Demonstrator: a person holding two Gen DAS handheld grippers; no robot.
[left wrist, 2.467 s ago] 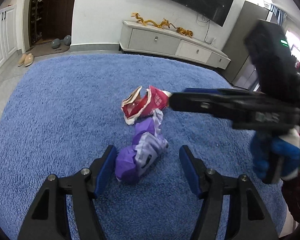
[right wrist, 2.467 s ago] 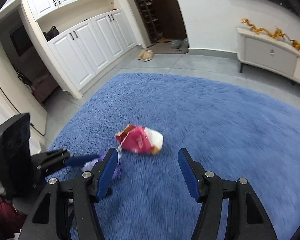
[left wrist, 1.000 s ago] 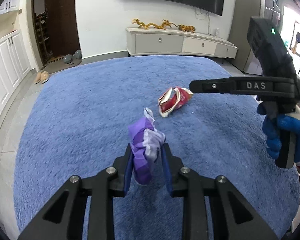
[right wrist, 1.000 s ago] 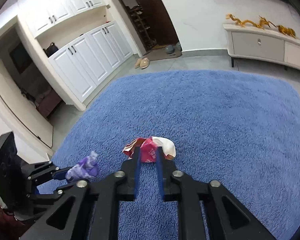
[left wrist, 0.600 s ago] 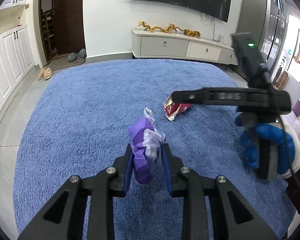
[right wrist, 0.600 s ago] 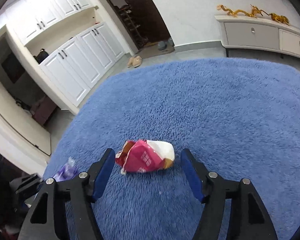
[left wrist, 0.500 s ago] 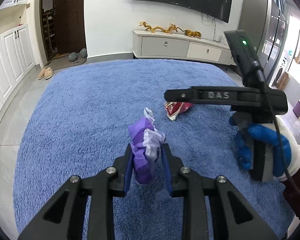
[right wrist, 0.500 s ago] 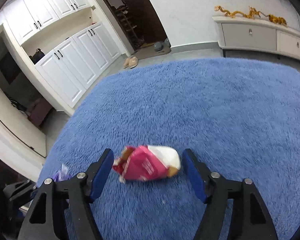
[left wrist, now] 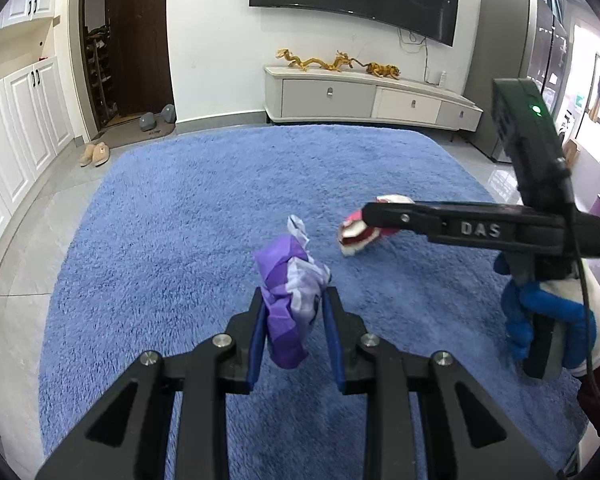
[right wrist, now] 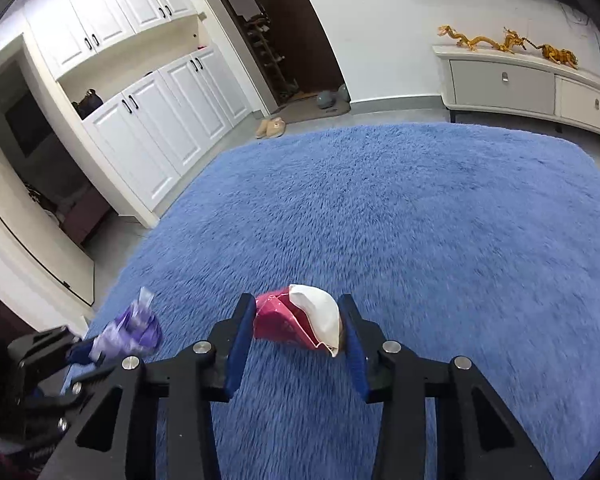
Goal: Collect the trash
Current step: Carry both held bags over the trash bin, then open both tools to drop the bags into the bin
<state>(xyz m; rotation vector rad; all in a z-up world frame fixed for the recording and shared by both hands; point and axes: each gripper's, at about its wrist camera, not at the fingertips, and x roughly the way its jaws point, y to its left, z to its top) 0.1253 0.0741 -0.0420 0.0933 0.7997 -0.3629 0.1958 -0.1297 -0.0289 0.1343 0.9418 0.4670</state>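
My left gripper (left wrist: pixel 294 316) is shut on a crumpled purple and white wrapper (left wrist: pixel 288 292) and holds it above the blue rug (left wrist: pixel 180 220). The same wrapper shows in the right wrist view (right wrist: pixel 132 330) at the lower left. My right gripper (right wrist: pixel 298 326) is shut on a crumpled red and white snack bag (right wrist: pixel 300 320), its pads pressed on both sides of it. In the left wrist view the right gripper (left wrist: pixel 370 220) reaches in from the right, held by a blue-gloved hand, with the red bag (left wrist: pixel 356 236) at its tip.
The blue rug (right wrist: pixel 420 220) covers most of the floor. A white TV cabinet (left wrist: pixel 364 98) stands along the far wall. White cupboards (right wrist: pixel 160 120) line the left side. Slippers (left wrist: pixel 94 154) lie on the tiles near a dark doorway.
My right gripper, open around the red bag half a second ago, has closed on it. My left gripper keeps hold of the purple wrapper.
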